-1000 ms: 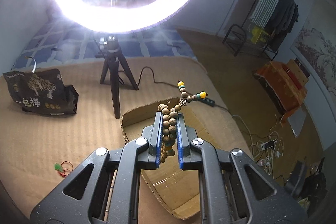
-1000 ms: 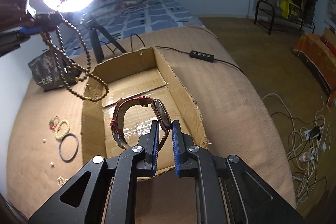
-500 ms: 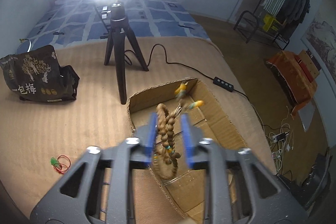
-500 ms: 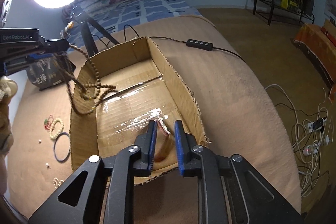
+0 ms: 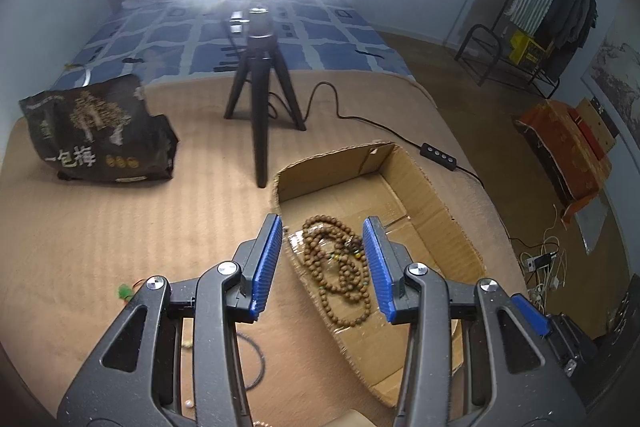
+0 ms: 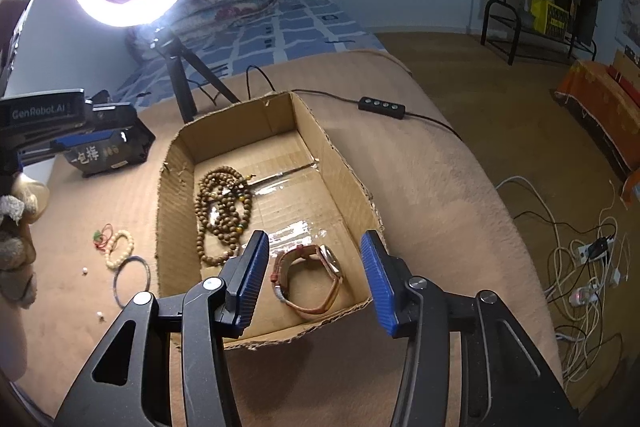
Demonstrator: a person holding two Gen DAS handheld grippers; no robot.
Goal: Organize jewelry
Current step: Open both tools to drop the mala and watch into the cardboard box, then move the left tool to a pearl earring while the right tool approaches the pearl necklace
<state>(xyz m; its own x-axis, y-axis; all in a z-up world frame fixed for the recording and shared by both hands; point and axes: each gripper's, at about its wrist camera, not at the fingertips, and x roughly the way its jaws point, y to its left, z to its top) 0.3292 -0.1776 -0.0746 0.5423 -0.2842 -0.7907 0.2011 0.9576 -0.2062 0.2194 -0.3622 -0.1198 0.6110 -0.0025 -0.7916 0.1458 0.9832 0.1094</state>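
An open cardboard box [image 6: 344, 163] [image 5: 436, 195] lies on the tan bed cover. A long brown bead necklace [image 6: 222, 207] [image 5: 340, 267] lies coiled in the box's left part. A watch with a reddish-brown strap [image 6: 310, 277] lies at the box's near end. My left gripper [image 5: 322, 263] is open and empty above the necklace; it also shows in the right wrist view [image 6: 80, 131] at the left edge. My right gripper [image 6: 312, 275] is open and empty above the watch.
Left of the box lie a cream bead bracelet [image 6: 118, 249], a dark bangle [image 6: 132, 279], a red cord with a green bead [image 6: 102, 233] and loose pearls. A black snack bag [image 5: 96, 131], a ring light on a tripod [image 5: 260, 115] and its cable remote [image 6: 382, 107] stand behind.
Both grippers came down over the box and opened. The necklace dropped from the left gripper into the box. The watch dropped from the right gripper into the box.
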